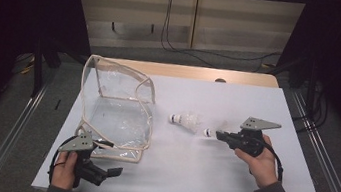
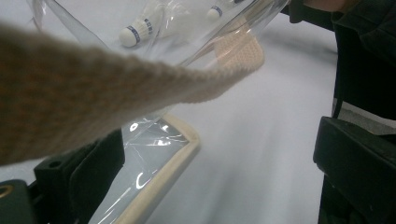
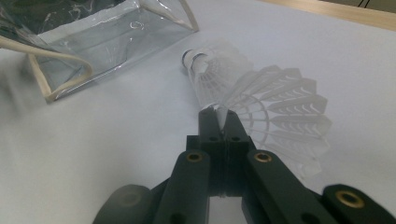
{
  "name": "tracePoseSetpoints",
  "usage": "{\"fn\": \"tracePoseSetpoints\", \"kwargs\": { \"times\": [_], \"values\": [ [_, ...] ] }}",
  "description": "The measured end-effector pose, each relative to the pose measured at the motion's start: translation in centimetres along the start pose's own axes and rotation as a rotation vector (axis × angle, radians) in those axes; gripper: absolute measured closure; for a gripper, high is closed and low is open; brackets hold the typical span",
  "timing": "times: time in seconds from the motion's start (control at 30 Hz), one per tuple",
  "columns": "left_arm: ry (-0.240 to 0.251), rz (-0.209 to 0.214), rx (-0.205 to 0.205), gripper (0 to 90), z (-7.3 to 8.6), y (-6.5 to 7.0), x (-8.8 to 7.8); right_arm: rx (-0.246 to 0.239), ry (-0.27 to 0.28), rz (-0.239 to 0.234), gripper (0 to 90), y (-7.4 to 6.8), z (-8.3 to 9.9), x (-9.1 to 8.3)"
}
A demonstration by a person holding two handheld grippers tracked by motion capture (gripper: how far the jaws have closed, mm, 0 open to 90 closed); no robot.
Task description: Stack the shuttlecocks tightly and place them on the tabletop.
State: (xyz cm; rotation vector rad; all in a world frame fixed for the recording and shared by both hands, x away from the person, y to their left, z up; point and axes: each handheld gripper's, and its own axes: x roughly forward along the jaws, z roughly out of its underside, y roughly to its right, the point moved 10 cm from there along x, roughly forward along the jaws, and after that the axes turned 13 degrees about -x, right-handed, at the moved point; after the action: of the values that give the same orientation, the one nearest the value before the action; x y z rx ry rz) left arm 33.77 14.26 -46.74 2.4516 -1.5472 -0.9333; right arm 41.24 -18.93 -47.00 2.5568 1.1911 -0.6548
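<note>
Nearest the camera, left gripper (image 1: 115, 171) in the person's left hand (image 1: 66, 168) at the bench's near left corner: jaws stand wide apart, nothing pressed between them; in the left gripper view the woven beige strap (image 2: 116, 88) of the bag crosses in front, and one jaw sits beside the bag's trimmed lower edge. Right gripper (image 1: 218, 134) in the right hand (image 1: 262, 164), near right of centre: jaws fully closed, tips pinching the feather skirt of a shuttlecock (image 3: 275, 112), seen close in the right gripper view; in the high view its cork tip (image 1: 208, 131) points toward the bag. Second shuttlecock (image 1: 184, 120) lies on its side on the white bench (image 1: 226, 184), just beyond and beside the held one, cork end toward the bag. Clear plastic bag (image 1: 116, 111) with cream trim, standing open on the left half of the bench. Beyond, a wooden edge (image 1: 187, 71) of the bench top and cables (image 1: 199, 54) on the floor.
</note>
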Motion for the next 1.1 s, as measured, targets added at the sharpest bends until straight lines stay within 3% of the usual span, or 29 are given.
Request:
{"fn": "tracePoseSetpoints", "kwargs": {
  "times": [0.7,1.1],
  "values": [
    [-0.001,-0.002,0.001,2.0,0.0,0.0,0.0,0.038,0.025,0.045,90.0,0.8,-0.1,0.5],
    [0.001,-0.003,-0.001,2.1,0.0,0.0,0.0,0.047,0.028,0.044,90.0,0.8,-0.2,1.0]
  ]
}}
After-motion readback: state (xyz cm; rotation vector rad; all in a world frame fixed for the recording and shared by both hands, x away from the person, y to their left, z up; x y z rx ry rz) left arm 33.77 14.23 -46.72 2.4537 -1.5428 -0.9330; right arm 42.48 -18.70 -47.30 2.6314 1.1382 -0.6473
